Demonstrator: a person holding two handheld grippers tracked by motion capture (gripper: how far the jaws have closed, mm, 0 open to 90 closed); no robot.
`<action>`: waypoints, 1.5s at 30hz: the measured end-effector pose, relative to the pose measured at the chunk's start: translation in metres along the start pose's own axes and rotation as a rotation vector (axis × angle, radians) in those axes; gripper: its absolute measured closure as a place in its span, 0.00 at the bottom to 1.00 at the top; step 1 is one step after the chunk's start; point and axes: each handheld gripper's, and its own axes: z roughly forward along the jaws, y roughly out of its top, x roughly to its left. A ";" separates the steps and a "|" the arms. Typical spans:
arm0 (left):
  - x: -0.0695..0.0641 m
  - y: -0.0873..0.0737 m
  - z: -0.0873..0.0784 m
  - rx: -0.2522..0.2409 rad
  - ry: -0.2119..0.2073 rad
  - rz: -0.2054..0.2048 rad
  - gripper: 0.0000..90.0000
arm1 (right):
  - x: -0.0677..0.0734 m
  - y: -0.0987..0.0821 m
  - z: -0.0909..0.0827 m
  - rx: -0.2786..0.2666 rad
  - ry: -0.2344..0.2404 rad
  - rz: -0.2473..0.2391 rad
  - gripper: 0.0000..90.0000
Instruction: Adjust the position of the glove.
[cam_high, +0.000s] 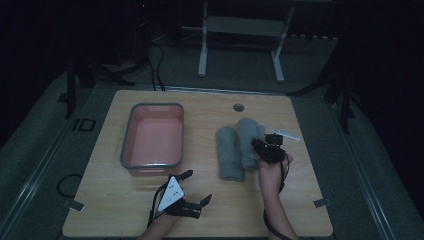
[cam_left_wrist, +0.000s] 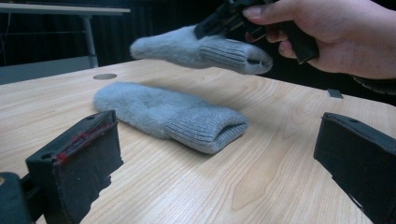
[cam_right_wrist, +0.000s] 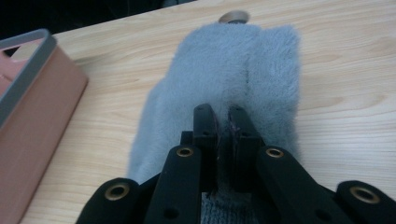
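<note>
Lifting one grey mitten (cam_left_wrist: 201, 49) off the table (cam_high: 210, 210) looks like the step in hand: the right tongs (cam_right_wrist: 223, 128) are clenched on its knitted cuff, jaws nearly together with the fabric pinched between them, and the left gripper view shows the mitten hanging clear of the wood under the person's right hand (cam_left_wrist: 336, 32). The second mitten (cam_left_wrist: 170, 114) lies flat on the table just ahead of the left tongs (cam_high: 192, 187), whose jaws stand wide apart with nothing between them, resting near the table's front edge. A pink tub (cam_high: 152, 135) sits beyond the left tongs and off to the left of the right tongs, and it looks empty (probably where the mittens are meant to go). So by my reading the work is at its start: one mitten picked up, none put away, the other untouched.
</note>
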 end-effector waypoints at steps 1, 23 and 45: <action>0.000 0.000 0.000 0.000 0.000 0.000 0.01 | 0.005 -0.001 0.002 0.005 0.002 0.000 0.93; 0.000 0.000 0.000 -0.001 -0.003 -0.002 0.01 | 0.052 -0.026 0.034 0.068 0.034 -0.001 0.93; 0.001 0.000 0.000 -0.002 -0.001 -0.007 0.01 | 0.049 -0.042 0.043 0.076 0.074 0.009 0.73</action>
